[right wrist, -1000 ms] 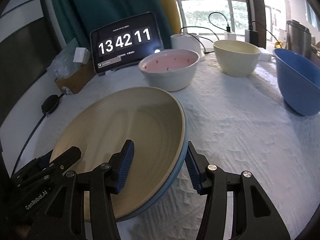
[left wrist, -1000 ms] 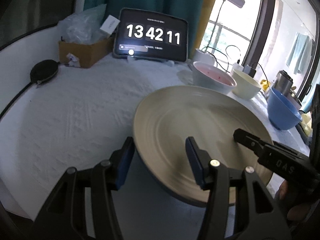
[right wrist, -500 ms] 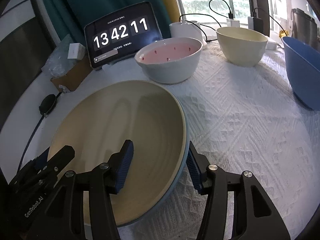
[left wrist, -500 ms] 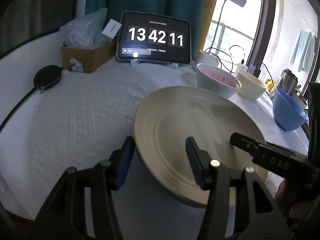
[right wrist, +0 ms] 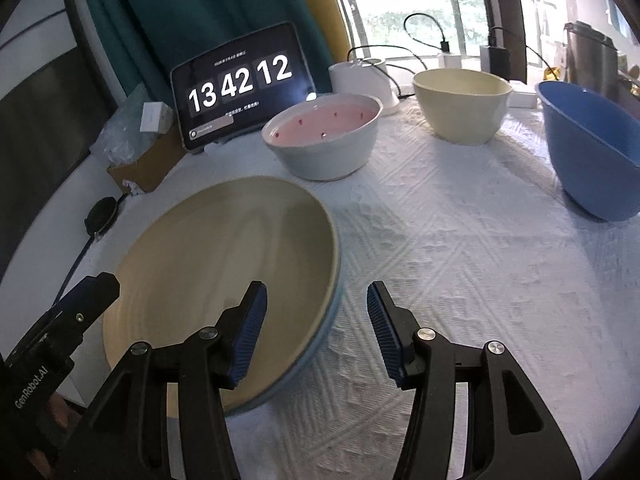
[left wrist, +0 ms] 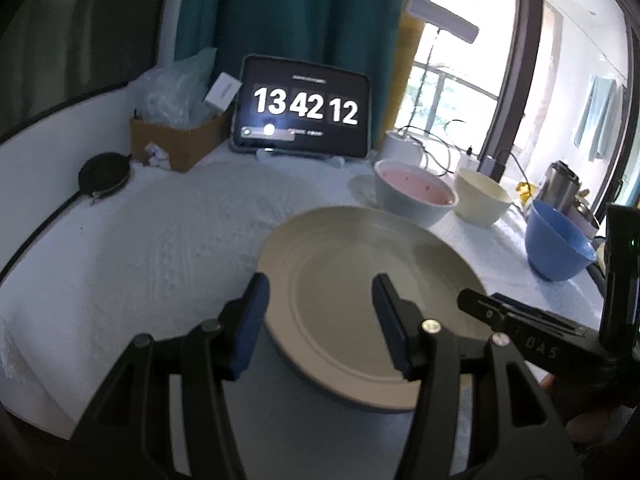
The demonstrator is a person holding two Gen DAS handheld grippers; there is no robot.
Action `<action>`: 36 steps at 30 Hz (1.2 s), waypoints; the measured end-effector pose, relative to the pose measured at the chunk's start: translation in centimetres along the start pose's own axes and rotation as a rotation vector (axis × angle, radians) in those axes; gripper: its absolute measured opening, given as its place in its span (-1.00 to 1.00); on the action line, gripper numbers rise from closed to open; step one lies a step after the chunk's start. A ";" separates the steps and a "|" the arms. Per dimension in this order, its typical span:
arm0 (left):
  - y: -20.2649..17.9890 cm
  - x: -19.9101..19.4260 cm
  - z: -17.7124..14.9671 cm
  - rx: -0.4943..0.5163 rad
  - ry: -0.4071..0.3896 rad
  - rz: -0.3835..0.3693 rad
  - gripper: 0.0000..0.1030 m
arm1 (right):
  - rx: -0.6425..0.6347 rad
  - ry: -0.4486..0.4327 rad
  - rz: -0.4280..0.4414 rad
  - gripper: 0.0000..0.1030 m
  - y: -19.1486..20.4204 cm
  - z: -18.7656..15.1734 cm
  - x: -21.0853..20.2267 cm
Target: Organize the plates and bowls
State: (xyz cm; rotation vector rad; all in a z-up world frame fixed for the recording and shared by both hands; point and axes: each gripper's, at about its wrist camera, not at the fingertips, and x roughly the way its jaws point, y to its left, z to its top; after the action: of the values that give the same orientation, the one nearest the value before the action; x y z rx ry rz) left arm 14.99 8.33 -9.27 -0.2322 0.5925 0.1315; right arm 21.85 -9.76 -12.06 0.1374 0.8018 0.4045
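Note:
A large cream plate with a pale blue underside (left wrist: pixel 360 288) (right wrist: pixel 224 272) lies on the white tablecloth near the front edge. My left gripper (left wrist: pixel 320 320) is open, its jaws straddling the plate's near left rim. My right gripper (right wrist: pixel 314 332) is open, its jaws straddling the plate's right rim. Neither grips the plate. Behind stand a pink-lined bowl (right wrist: pixel 324 136) (left wrist: pixel 416 196), a cream bowl (right wrist: pixel 460 104) (left wrist: pixel 482 200) and a blue bowl (right wrist: pixel 592 148) (left wrist: pixel 556 244).
A tablet clock (right wrist: pixel 240 84) (left wrist: pixel 304 108) stands at the back. A cardboard box of bags (left wrist: pixel 176 136) and a black pouch (left wrist: pixel 104 172) sit at the back left. A white charger with cables (right wrist: pixel 364 76) and a steel kettle (right wrist: pixel 588 56) are by the window.
Both grippers have drawn back and up a little from the plate, so more of the table shows. The plate stays on the cloth. The clock went from 11 to 12.

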 end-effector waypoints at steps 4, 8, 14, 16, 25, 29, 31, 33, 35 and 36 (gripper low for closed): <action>-1.5 -0.3 0.0 0.034 -0.002 -0.021 0.07 | 0.004 -0.024 -0.001 0.07 -0.8 0.0 -1.2; -3.0 -0.5 -0.1 0.060 -0.003 -0.037 0.07 | 0.008 -0.045 -0.007 0.07 -1.6 0.0 -2.2; -5.2 -0.5 0.0 0.093 0.002 -0.054 0.07 | 0.029 -0.073 -0.013 0.07 -3.4 -0.1 -3.8; -6.1 -0.5 0.1 0.108 0.000 -0.065 0.07 | 0.040 -0.088 -0.018 0.07 -4.1 0.0 -4.4; -10.5 -0.1 1.0 0.150 -0.002 -0.134 0.07 | 0.093 -0.150 -0.053 0.07 -7.7 0.1 -7.1; -12.2 0.3 1.4 0.160 0.000 -0.159 0.07 | 0.111 -0.180 -0.079 0.07 -9.5 0.3 -8.3; -13.1 0.5 1.6 0.167 -0.002 -0.169 0.07 | 0.123 -0.195 -0.091 0.07 -10.4 0.4 -8.9; -13.9 0.6 1.7 0.177 -0.003 -0.180 0.07 | 0.135 -0.210 -0.102 0.07 -11.4 0.6 -9.5; -14.9 0.9 1.8 0.188 -0.002 -0.193 0.07 | 0.148 -0.225 -0.114 0.07 -12.5 0.7 -10.1; -15.4 1.0 1.9 0.194 -0.002 -0.196 0.07 | 0.154 -0.230 -0.120 0.07 -12.9 0.7 -10.3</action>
State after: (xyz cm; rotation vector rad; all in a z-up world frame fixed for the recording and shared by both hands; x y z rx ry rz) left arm 19.75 -5.98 -5.62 -0.1011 0.5735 -0.1147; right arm 19.83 -25.64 -8.14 0.2727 0.6101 0.2082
